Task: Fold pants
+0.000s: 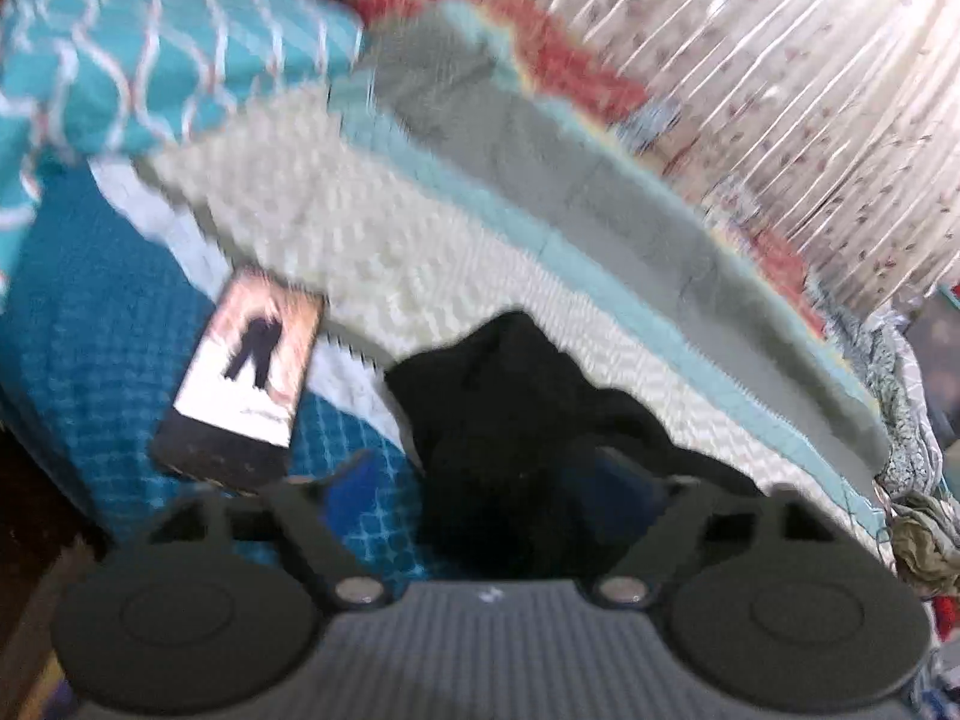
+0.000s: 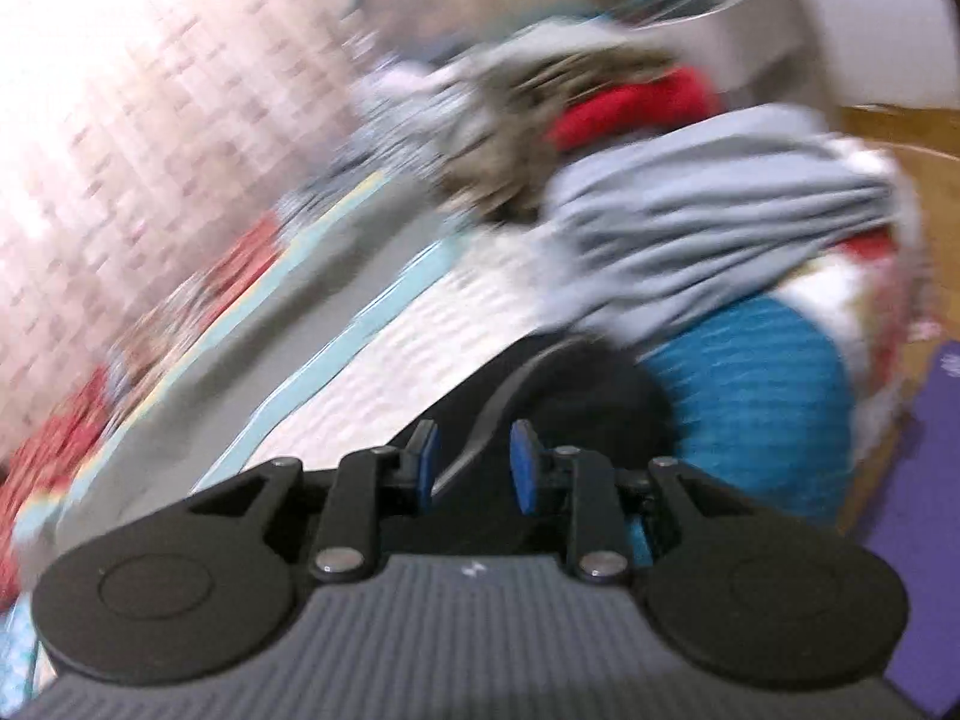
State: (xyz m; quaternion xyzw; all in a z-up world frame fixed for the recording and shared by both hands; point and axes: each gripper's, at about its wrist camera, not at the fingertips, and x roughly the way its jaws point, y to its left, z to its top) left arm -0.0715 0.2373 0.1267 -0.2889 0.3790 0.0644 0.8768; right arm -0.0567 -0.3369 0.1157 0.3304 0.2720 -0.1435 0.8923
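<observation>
Both views are motion-blurred. The black pants [image 1: 516, 414] lie bunched on the bed just in front of my left gripper [image 1: 486, 480]. Its blue-padded fingers [image 1: 351, 480] stand wide apart, with the dark cloth between and over the right one. In the right wrist view the black pants [image 2: 576, 384] lie under and ahead of my right gripper [image 2: 474, 456]. Its blue pads [image 2: 523, 468] stand apart, with a grey strip of the cloth running between them, not pinched.
A phone [image 1: 240, 384] with a lit screen lies on the blue bedspread [image 1: 90, 324] left of the pants. A white and teal quilt [image 1: 384, 228], a patterned pillow [image 1: 150, 60] and curtains [image 1: 780, 90] lie beyond. A heap of clothes [image 2: 690, 222] sits to the right.
</observation>
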